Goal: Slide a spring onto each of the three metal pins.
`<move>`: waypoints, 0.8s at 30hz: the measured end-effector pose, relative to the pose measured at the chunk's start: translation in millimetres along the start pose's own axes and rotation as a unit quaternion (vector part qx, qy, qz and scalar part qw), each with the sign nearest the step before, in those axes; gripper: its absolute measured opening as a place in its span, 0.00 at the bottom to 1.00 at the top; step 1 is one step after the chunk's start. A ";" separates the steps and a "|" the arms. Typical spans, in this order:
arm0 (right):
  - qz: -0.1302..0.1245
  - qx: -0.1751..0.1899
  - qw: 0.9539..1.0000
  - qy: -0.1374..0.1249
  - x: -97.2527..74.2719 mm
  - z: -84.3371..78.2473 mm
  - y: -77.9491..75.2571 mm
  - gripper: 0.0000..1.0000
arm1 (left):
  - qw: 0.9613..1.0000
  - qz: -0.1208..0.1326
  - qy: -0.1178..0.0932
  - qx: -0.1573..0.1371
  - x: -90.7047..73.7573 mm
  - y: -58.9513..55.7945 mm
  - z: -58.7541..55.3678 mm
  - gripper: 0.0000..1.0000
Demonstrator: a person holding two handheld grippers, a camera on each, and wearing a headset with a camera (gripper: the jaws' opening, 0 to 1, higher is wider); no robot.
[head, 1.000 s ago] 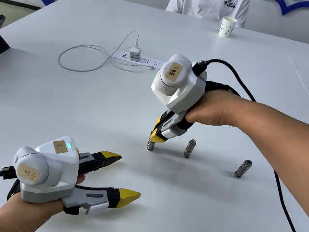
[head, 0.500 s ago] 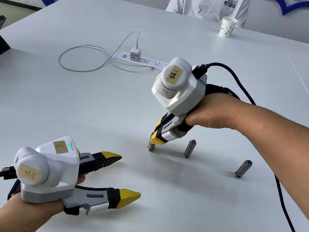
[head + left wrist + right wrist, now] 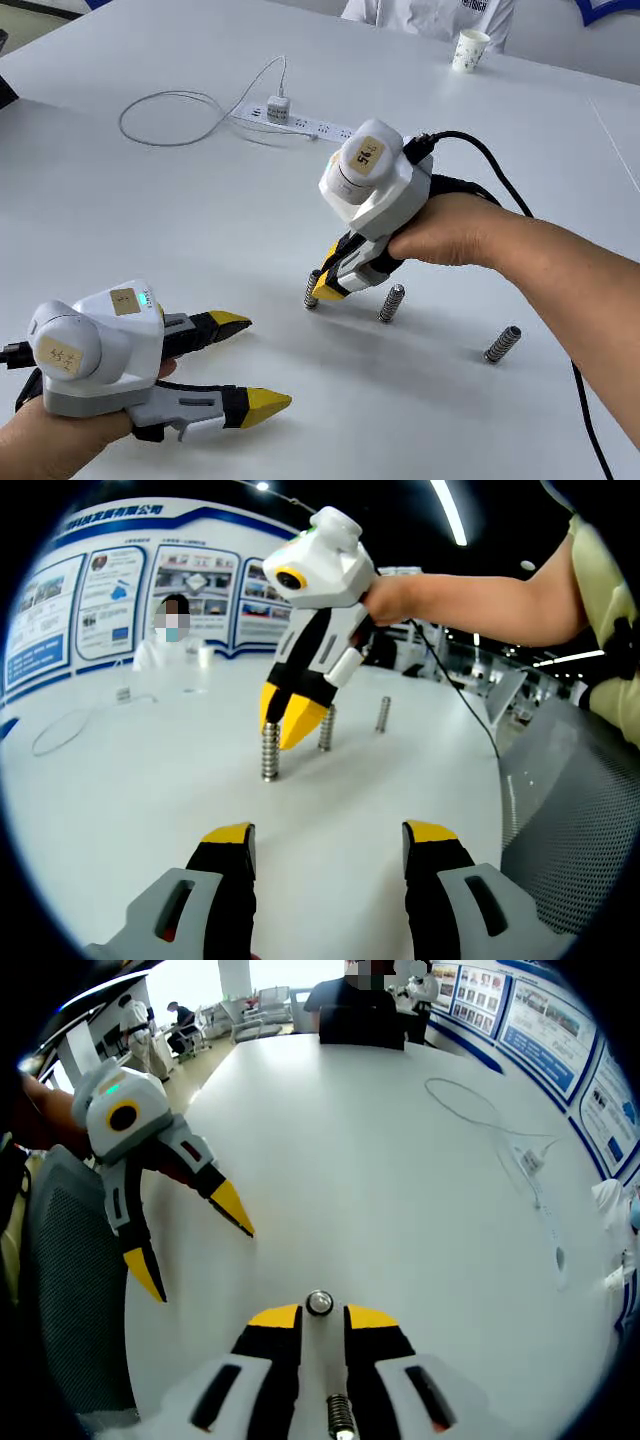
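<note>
Three springs (image 3: 391, 302) stand on the worktop (image 3: 150, 220); right tongs (image 3: 322, 292) pinch the leftmost spring (image 3: 311, 288), left tongs (image 3: 263, 362) gape wide apart.

I count 3 springs (image 3: 312, 290) (image 3: 391, 302) (image 3: 502, 343). 2 grippers: left gripper (image 3: 260, 362), right gripper (image 3: 322, 290). Also 1 paper cup (image 3: 471, 50), 1 pwr strip (image 3: 300, 124), 1 charger (image 3: 275, 106) w/ 1 white cable (image 3: 165, 93).

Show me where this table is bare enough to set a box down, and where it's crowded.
Bare: the wide stretch between the power strip and the left tongs, and the near strip in front of the springs. Crowded: around the right tongs, among the three springs.
</note>
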State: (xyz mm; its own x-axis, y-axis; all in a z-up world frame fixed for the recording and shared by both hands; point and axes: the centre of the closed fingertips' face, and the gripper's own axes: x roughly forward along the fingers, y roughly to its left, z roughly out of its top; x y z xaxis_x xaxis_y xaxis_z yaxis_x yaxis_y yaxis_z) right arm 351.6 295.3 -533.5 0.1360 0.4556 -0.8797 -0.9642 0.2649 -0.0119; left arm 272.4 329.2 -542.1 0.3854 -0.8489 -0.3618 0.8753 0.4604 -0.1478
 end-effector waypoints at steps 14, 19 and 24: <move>-0.011 0.000 1.000 -0.008 -0.5 -6.9 -6.4 0.33 | 1.000 0.000 0.001 0.000 0.8 -1.3 0.3 0.61; -0.013 0.007 1.000 -0.013 -2.5 -8.8 -8.1 0.40 | 1.000 0.000 0.000 0.001 1.8 -1.9 1.9 0.61; -0.016 0.011 1.000 -0.014 -4.0 -13.0 -9.2 0.44 | 1.000 -0.002 0.001 0.002 2.2 -3.5 2.3 0.61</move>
State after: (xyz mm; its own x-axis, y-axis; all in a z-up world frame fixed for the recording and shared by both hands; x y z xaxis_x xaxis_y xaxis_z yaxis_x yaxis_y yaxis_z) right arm 357.0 280.0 -536.0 0.1739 0.4693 -0.8658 -0.9541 0.2981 -0.0300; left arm 270.8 325.2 -540.2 0.3807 -0.8502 -0.3637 0.8783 0.4554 -0.1454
